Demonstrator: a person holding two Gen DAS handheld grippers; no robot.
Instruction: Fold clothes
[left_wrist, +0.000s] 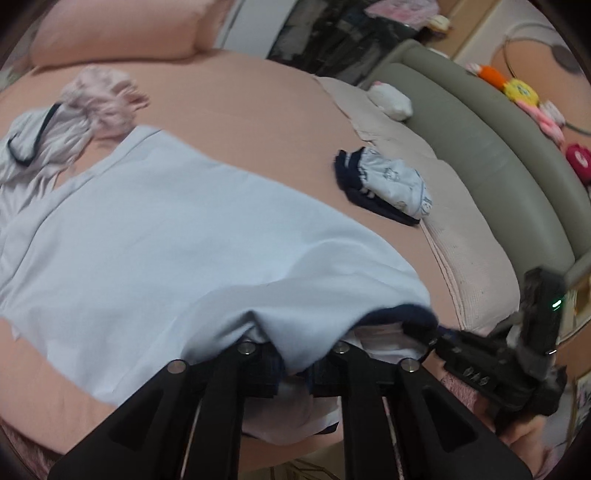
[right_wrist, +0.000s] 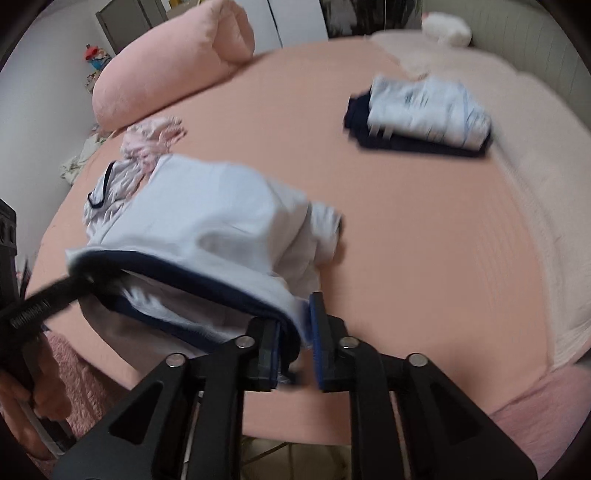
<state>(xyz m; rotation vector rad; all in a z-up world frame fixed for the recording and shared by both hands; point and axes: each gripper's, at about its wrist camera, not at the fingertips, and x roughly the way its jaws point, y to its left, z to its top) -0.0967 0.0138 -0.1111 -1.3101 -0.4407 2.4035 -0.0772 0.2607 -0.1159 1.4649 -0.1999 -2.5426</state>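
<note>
A pale blue shirt with a navy hem lies spread on the pink bed sheet, and its near edge is bunched up. My left gripper is under that edge. Its fingers stand apart, cloth hangs over and between them, and the pads are hidden. In the right wrist view the shirt is heaped. My right gripper has the hem's corner between its blue pads, with a gap showing. The left gripper reaches into the hem from the left. The right gripper also shows at the hem.
A folded stack of white and navy clothes lies on the far right of the bed. Crumpled pink and white garments lie beyond the shirt. A pink pillow is at the back. A grey padded headboard with plush toys borders the right.
</note>
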